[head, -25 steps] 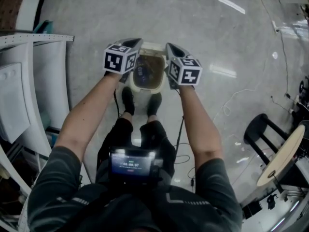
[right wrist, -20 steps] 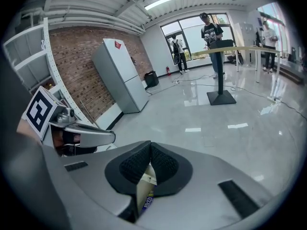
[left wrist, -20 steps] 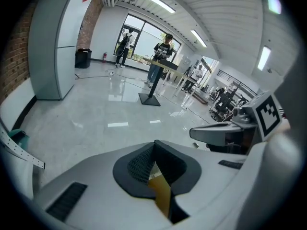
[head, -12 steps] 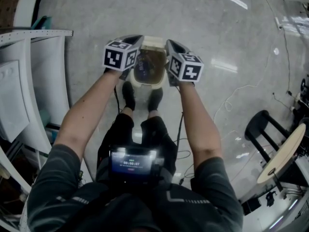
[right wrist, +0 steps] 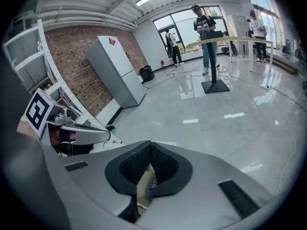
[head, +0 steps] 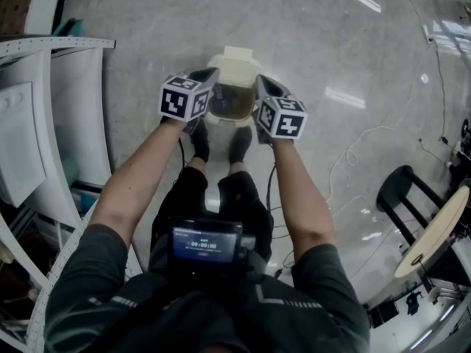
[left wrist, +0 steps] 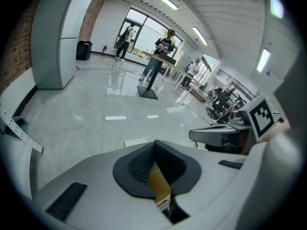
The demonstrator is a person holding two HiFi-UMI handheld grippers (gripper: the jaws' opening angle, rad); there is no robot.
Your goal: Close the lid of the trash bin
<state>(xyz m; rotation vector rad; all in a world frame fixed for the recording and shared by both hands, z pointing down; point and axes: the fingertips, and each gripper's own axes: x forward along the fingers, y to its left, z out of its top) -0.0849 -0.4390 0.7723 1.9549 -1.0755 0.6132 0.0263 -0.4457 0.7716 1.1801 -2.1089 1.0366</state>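
The left gripper [left wrist: 154, 146] had its fingers closed, the dark ribbed pads meeting at the tips, with nothing clamped between them. Through the narrow gap behind those tips showed only a yellowish strip of the trash bin [head: 230, 101] below. The right gripper [right wrist: 150, 146] was the same: fingers brought together at the tips and holding nothing, with a sliver of the bin's pale wall and a bit of dark print seen beneath them.

From the head view, the bin stood on the grey floor [head: 316, 43] directly between the two sets of fingers and lower than both, the left fingers at its left rim and the right fingers at its right rim. Whether either touched the rim could not be told. The bin's mouth was open, showing a brownish inside. Its cream lid [head: 234, 63] stood raised just beyond the fingertips, on the far side of the bin from the person. The person's dark shoes [head: 199, 142] were planted behind the fingers, close to the bin's near edge. Each gripper view caught the other gripper level beside it, marker cube [left wrist: 262, 117] uppermost.
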